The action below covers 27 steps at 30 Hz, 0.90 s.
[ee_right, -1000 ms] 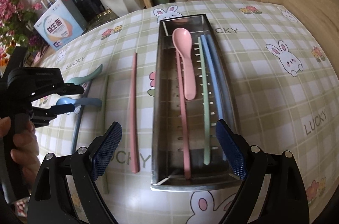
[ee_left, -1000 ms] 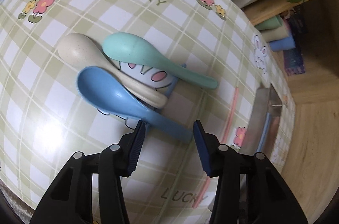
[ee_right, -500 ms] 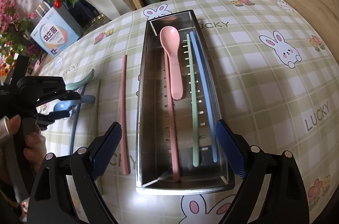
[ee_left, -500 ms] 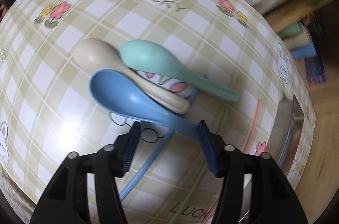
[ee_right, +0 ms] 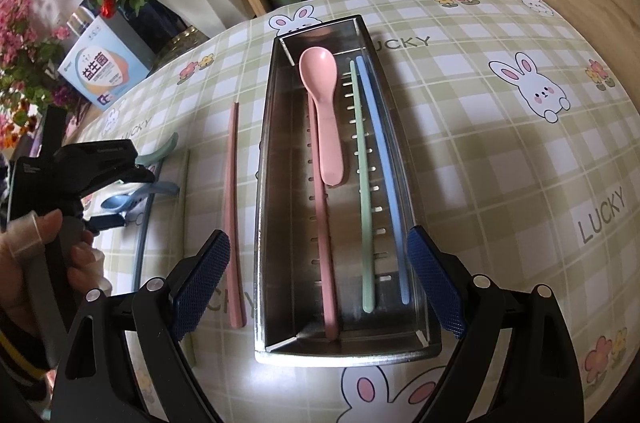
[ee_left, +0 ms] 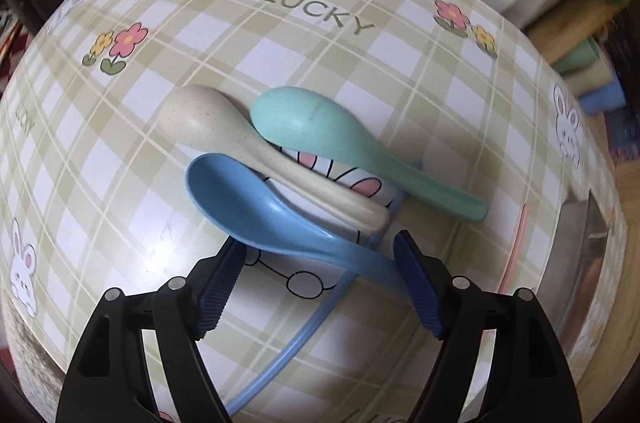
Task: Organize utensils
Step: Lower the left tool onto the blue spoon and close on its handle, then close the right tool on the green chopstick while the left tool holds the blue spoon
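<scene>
In the left wrist view, your left gripper [ee_left: 318,279] pointed steeply down at three spoons heaped in the middle of the frame. Its fingers [ee_left: 219,285] had just been opening and stood released, with the handle of the blue spoon [ee_left: 264,213] running between them, and no pad pressed on it. To the right of its bowl lay the cream spoon [ee_left: 256,151], and further right the mint spoon [ee_left: 344,147], whose bowl leaned on the cream one. A blue chopstick [ee_left: 316,319] passed under the blue handle toward the lower middle.

I think the step was to take the blue spoon. You should have gone lower and closed on the handle only, well away from the chopstick, and lifted gently, because the cream spoon rested against it and could slide.

In the right wrist view, the pink chopstick [ee_right: 232,219] lay on the worktop [ee_right: 500,183] left of centre. The metal tray [ee_right: 266,183] at the centre already held the pink spoon [ee_right: 324,119] and three chopsticks. Your right gripper [ee_right: 318,283] hung over the tray's near end with fingers released, holding nothing.
</scene>
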Tool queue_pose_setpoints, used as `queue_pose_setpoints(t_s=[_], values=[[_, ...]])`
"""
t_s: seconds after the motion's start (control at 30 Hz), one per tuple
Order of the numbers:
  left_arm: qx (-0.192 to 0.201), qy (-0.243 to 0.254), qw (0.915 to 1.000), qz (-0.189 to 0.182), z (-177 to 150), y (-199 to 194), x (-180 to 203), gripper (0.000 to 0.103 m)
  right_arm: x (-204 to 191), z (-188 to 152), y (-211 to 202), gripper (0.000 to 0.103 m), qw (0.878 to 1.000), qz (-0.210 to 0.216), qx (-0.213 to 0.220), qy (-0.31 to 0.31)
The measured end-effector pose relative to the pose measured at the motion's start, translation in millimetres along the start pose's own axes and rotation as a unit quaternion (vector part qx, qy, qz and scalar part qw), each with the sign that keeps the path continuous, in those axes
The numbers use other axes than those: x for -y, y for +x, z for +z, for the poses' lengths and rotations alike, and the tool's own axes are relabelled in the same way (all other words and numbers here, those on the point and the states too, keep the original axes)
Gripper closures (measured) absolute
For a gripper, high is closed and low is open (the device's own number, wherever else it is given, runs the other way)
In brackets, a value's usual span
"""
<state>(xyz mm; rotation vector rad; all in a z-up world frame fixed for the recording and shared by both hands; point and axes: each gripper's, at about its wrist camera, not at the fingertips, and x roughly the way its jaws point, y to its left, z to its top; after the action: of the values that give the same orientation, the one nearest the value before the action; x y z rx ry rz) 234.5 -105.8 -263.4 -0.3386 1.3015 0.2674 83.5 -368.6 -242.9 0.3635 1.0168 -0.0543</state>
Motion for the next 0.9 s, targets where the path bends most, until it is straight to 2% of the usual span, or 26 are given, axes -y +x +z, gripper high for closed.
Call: queue_pose_setpoints(t_s=[0.13, 0.3, 0.47, 0.53, 0.6, 0.67, 0.9], values=[[0.000, 0.012, 0.9999, -0.010, -2.5, -2.9, -9.2, 0.050, 0.2, 1.4, -4.7, 0.016, 1.000, -0.001, 0.005, 0.002], [-0.019, 0.036, 0.9980, -0.048, -10.1, -8.3, -32.2, 0.063, -3.9, 2.2, -10.2, 0.016, 1.000, 0.001, 0.010, 0.000], [-0.028, 0.083, 0.9918, -0.093, -24.0, -13.8, -61.7, 0.077, -15.0, -1.3, -12.8, 0.016, 1.000, 0.006, 0.009, -0.011], [-0.028, 0.096, 0.9897, -0.103, -29.5, -15.7, -72.4, 0.087, -20.8, -3.3, -13.1, 0.016, 1.000, 0.008, 0.007, -0.017], [-0.029, 0.101, 0.9877, -0.115, -33.4, -16.4, -86.6, 0.093, -26.5, -5.3, -13.7, 0.016, 1.000, 0.010, 0.006, -0.023], [-0.029, 0.107, 0.9859, -0.125, -32.7, -16.3, -96.4, 0.096, -31.2, -6.7, -14.2, 0.016, 1.000, 0.011, 0.004, -0.029], [-0.008, 0.175, 0.9747, -0.138, -49.1, -24.9, -118.9, 0.096, -53.6, -14.1, -13.2, 0.016, 0.998, 0.018, -0.003, -0.061]])
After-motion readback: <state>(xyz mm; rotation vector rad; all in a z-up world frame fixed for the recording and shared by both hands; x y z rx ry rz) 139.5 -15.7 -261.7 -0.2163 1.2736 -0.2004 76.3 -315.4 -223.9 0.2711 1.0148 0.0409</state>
